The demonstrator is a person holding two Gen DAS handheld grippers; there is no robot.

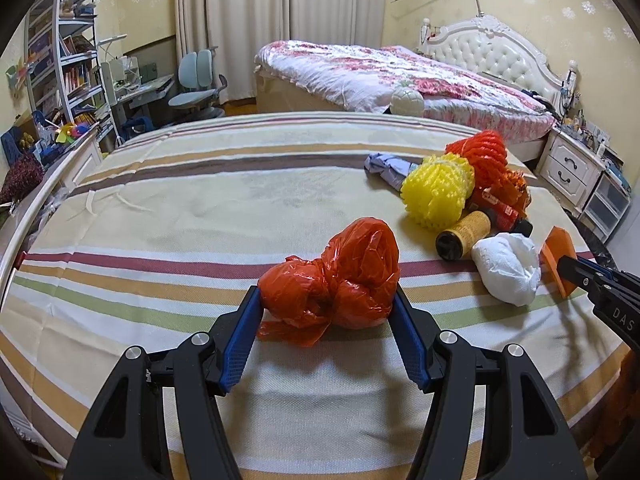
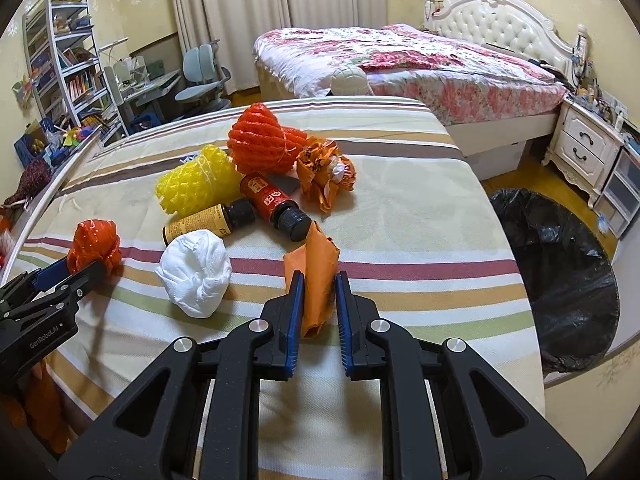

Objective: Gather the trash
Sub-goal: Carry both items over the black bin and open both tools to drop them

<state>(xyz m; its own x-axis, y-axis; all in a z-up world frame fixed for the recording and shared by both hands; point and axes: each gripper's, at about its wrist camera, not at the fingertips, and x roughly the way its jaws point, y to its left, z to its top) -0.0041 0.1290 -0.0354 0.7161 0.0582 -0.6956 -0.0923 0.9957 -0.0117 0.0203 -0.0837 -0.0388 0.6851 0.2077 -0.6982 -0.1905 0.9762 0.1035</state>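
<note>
- Left claw [image 1: 326, 300] has its blue pads pressed on either side of the knotted orange plastic bag [image 1: 334, 278], down on the striped table [image 1: 160, 200] — clenched on it, bag bulging between the pads.
- Right claw [image 2: 318, 296] is pinched nearly closed on a piece of orange paper [image 2: 316, 276], which stands up crumpled between its pads, close to the table's right edge.
- Handling call: both catches look feather-light and soft. The bag is slick film, so a grip across the fat of the knot should hold better than a loose tail. The paper is thin and creases; it may slide out if only a corner is caught.
- Waiting on the table: a white tissue wad [image 2: 196, 276], soft and easy to squash, just beside the paper.
- Behind it, two small dark bottles [image 2: 276, 204], touching, lying on their sides — rigid, smooth, likely to roll; across the body looks the best hold.
- Further back, yellow foam netting [image 2: 196, 188] and red foam netting [image 2: 262, 142], springy and light, any hold should do.
- Black-lined bin [image 2: 568, 280] stands on the floor just off the table's right side, mouth open, nearest the right claw.
</note>
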